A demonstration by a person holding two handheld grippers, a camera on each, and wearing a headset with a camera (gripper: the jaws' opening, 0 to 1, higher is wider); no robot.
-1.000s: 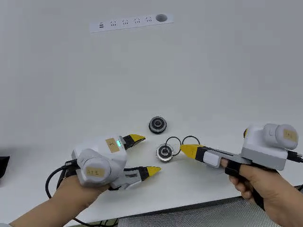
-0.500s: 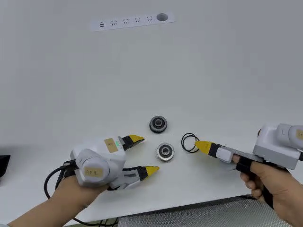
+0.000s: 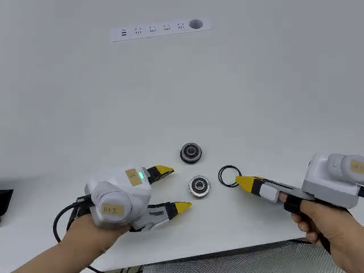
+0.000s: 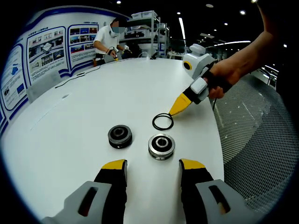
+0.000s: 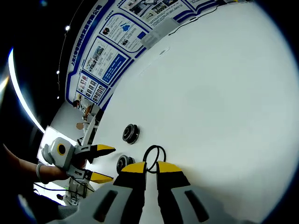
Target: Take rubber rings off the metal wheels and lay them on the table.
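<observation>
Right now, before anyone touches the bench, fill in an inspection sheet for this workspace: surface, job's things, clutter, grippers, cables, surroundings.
Surface: white table, no spills seen.
Job's things: far wheel dark outside, its ring seemingly on; near wheel shows bare metal; rubber rings lie flat beside it, seemingly two overlapped.
Clutter: power strip far back; dark object at the left edge.
Grippers: left gripper open, facing the near wheel; right gripper jaws together, tip at the rings, pinch not confirmable.
Cables: black cable behind the left gripper.
Surroundings: wall posters; a person beyond the table.
</observation>
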